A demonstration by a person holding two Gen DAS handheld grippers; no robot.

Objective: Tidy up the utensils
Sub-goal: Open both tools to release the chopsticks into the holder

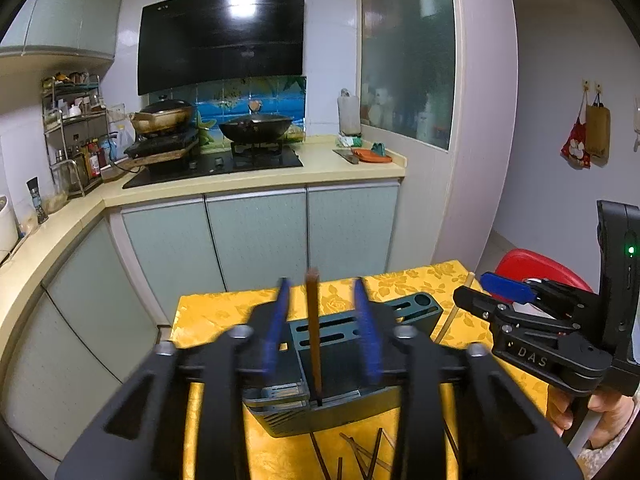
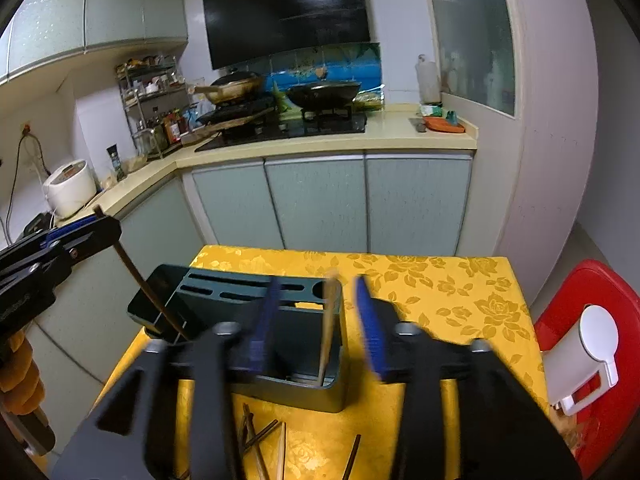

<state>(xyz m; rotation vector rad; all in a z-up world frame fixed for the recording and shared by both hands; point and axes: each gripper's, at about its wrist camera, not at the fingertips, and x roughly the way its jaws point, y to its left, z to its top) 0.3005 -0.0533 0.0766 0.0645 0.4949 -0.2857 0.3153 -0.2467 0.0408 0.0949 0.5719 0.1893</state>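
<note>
two chopsticks stand in the holder (image 2: 280, 384) on the yellow cloth (image 2: 440, 292) — a dark one (image 1: 313, 336) between the left gripper (image 1: 323, 328)'s parted jaws, a pale one (image 2: 327, 328) between the right gripper (image 2: 316, 320)'s, neither pinched. loose sticks (image 2: 264, 440) lie in front — perhaps five, the heap is cut off. barely begun.

light: indoor, moderately bright, even, cool cast; source overhead
glare: white hotspot on the glossy black glass range hood (image 1: 222, 38), same in right wrist view (image 2: 288, 12)
shadows: soft, weak, under the dark green plastic utensil holder (image 1: 340, 360)
blur: blue-padded black gripper (image 1: 322, 324) fingers smeared; right one (image 2: 316, 320) too
focus: background kitchen sharp
distortion: strong fisheye, cabinets bowed, black vignette in corners
</note>
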